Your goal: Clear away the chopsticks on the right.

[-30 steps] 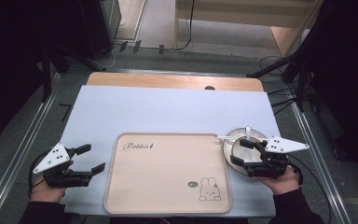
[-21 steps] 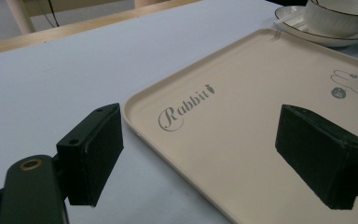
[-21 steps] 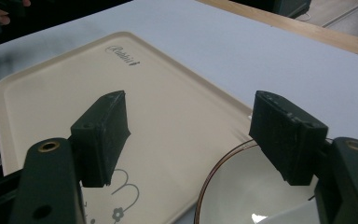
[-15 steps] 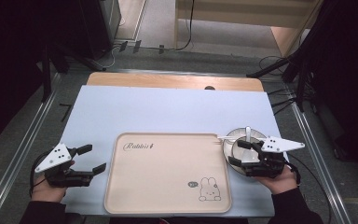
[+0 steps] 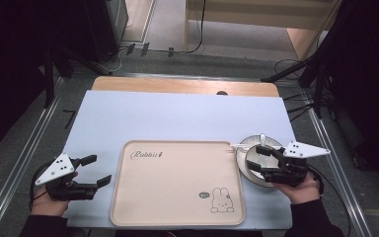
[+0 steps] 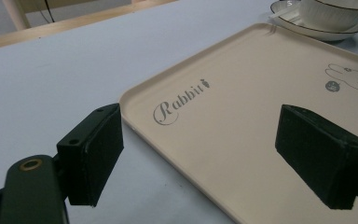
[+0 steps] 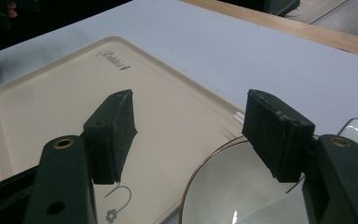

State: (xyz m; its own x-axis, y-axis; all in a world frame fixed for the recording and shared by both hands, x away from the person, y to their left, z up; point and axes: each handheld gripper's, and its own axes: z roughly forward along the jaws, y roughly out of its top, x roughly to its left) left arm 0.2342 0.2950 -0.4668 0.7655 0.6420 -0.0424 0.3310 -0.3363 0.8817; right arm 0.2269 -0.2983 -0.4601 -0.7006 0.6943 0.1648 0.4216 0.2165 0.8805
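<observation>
A beige tray [image 5: 177,197] printed with "Rabbit" and a bunny lies at the front middle of the pale blue table top. My left gripper [image 5: 98,169] is open just off the tray's left edge, and in the left gripper view its jaws [image 6: 214,154] straddle that edge with nothing between them. A white bowl [image 5: 266,174] stands on a plate [image 5: 276,143] right of the tray, with a white spoon handle [image 5: 237,145] pointing toward the tray. Over the bowl's near rim [image 7: 214,182] my right gripper [image 5: 253,159] is open and holds nothing.
The pale blue table top [image 5: 177,116] stretches bare behind the tray to a wooden edge [image 5: 182,86]. Metal rails run along both sides of the table. Cables and dark stands lie on the floor beyond.
</observation>
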